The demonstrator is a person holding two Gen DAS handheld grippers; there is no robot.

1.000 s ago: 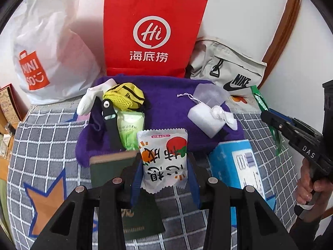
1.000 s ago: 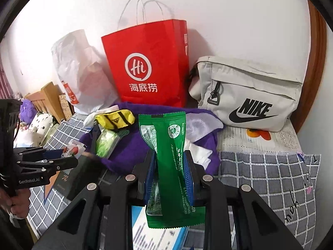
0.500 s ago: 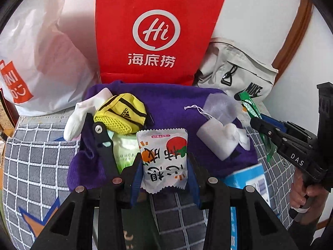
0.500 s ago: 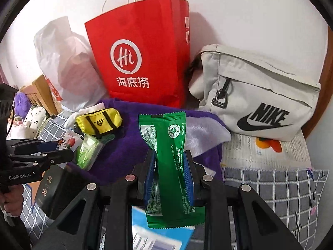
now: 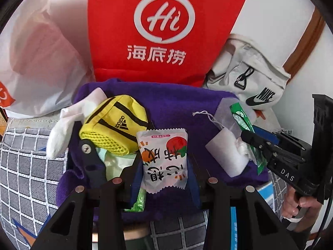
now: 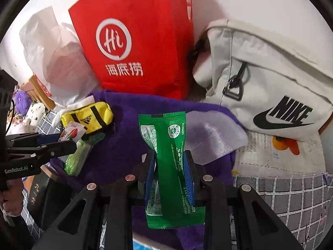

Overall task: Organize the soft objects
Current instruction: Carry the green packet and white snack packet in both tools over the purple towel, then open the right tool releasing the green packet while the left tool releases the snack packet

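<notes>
A white sock and a yellow pouch lay at the left of the purple cloth. The left gripper was clamped on a white snack packet above that cloth. Farther right, the right gripper pinched a green packet upright, with the grey Nike bag behind.

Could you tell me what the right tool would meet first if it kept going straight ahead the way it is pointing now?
Probably the purple cloth just ahead of the right tool, which is shut on the green packet. Past that stands the red paper bag. Depth is hard to judge through the fisheye.
</notes>
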